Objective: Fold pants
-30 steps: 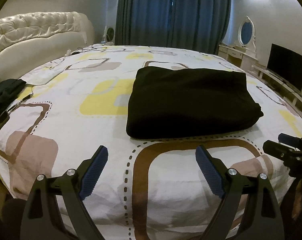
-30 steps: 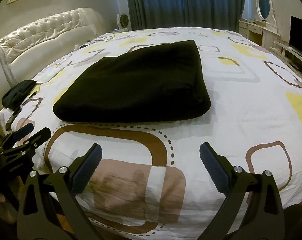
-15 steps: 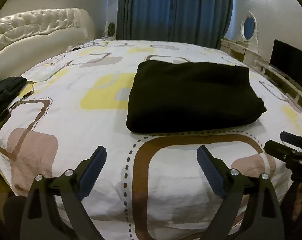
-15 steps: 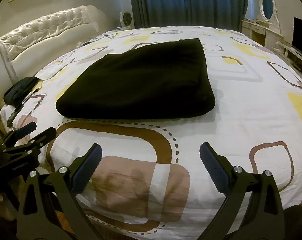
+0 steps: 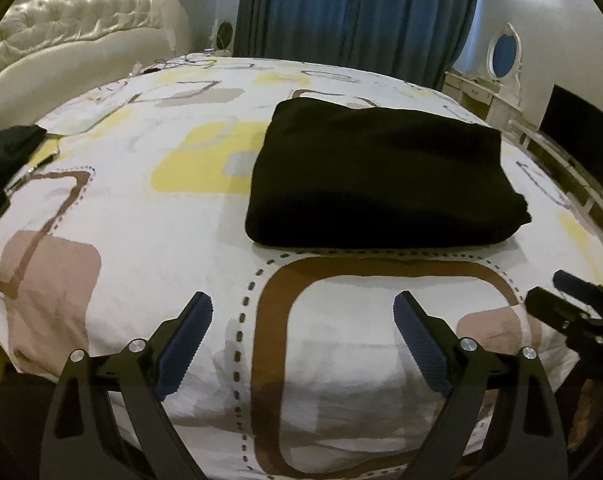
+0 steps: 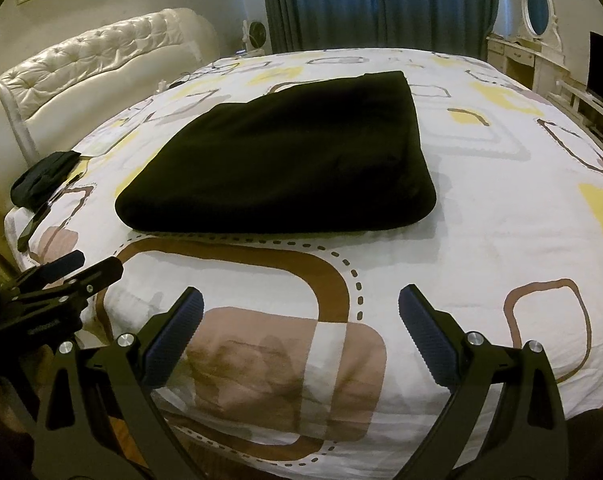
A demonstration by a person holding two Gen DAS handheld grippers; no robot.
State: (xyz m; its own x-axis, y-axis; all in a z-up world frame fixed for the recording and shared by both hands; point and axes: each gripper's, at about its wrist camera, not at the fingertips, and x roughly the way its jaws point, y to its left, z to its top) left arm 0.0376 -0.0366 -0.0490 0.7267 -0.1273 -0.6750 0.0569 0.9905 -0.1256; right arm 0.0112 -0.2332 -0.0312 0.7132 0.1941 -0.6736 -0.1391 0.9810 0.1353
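Bedroom with blue curtains along the top of both views and a tufted headboard at upper left; your work surface is the bed, covered in a white sheet patterned with brown, yellow and pink squares. Your pants lie in the middle of the frame in the left view and centre-left in the right view, already folded into a thick black rectangle, flat on the sheet and well apart from both tools. Your left gripper sits at the bottom of its frame, jaws spread wide, nothing between them; your right gripper is the same, wide and empty. Each tool also shows at the side edge of the other's view. A small dark bundle rests at the left edge near the headboard; I cannot tell what it is. The fabric looks soft, thick and limp, light enough to lift but prone to sag and spill open if you pinch only the top layer. Judging by the tidy shape, the fold seems nearly or fully done. If you need another fold, take hold at the two near corners along the rounded front edge, catching every layer, and keep both ends level.
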